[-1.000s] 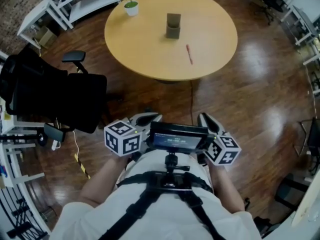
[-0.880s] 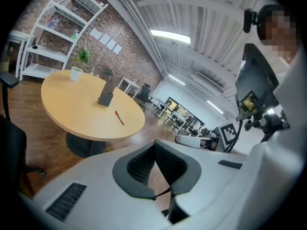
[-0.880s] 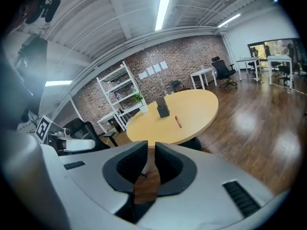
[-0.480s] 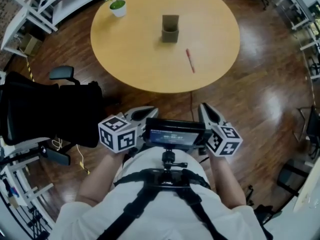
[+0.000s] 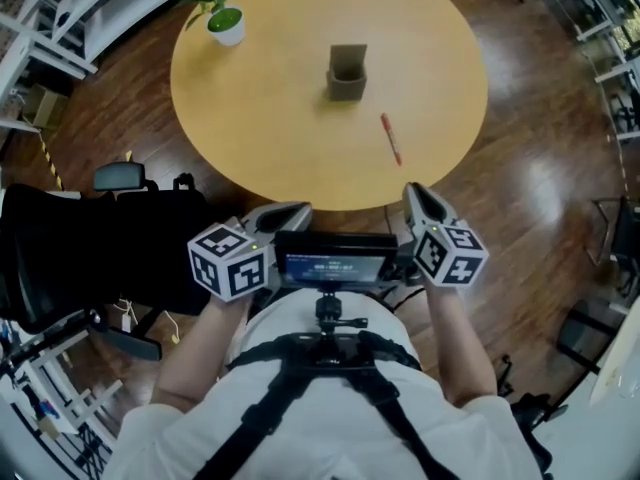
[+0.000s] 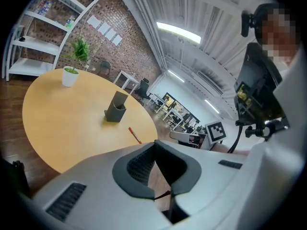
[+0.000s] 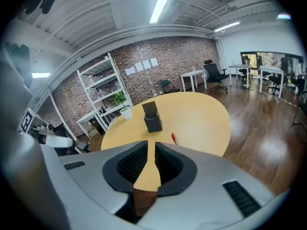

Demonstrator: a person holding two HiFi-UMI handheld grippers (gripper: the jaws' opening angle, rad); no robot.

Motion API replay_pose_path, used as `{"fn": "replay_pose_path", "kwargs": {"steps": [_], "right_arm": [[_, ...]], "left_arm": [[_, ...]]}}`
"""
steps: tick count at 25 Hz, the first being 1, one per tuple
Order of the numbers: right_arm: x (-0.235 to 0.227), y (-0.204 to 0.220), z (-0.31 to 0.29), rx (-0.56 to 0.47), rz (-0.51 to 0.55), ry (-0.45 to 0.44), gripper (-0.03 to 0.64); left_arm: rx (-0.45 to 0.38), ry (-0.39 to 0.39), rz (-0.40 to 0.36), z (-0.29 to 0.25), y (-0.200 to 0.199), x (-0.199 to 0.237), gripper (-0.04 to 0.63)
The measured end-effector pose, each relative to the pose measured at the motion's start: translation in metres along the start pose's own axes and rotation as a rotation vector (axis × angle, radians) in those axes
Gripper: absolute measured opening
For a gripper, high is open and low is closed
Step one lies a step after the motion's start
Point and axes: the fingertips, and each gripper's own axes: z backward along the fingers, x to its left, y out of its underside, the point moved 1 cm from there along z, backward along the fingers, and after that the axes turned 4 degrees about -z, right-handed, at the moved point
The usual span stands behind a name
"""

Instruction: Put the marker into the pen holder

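Note:
A red marker (image 5: 390,138) lies on the round wooden table (image 5: 270,118), to the right of and nearer than the dark grey pen holder (image 5: 346,73), which stands upright near the table's middle. Both grippers are held close to the person's chest, short of the table's near edge. My left gripper (image 5: 290,211) has its jaw tips touching with nothing held. My right gripper (image 5: 418,193) shows a narrow empty gap between its jaws. The left gripper view shows the holder (image 6: 116,108) and marker (image 6: 135,135) ahead; the right gripper view shows the holder (image 7: 152,117) and marker (image 7: 174,139) too.
A small potted plant (image 5: 222,16) stands at the table's far left edge. A black office chair (image 5: 90,253) stands to the left of the person. White shelving (image 5: 60,18) lines the far left, and desk frames (image 5: 610,58) the right. A screen (image 5: 330,265) sits on the chest rig.
The table, holder and marker have drawn nearer and lower in the head view as the person walks toward them. Both grippers stay in front of the chest, jaws unchanged.

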Motion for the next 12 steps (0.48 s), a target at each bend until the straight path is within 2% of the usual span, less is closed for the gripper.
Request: {"fn": "replay_pose_path", "kwargs": {"steps": [7,12], "right_arm": [[0.006,-0.024,-0.036,-0.003,0.014,0.03,0.046],[0.012,-0.033,-0.043,-0.001,0.037,0.042,0.046]], "left_arm": [[0.003,0.004,0.01,0.007,-0.02,0.037,-0.005],[0.023,0.035,-0.002,0.005,-0.026,0.043,-0.005]]}}
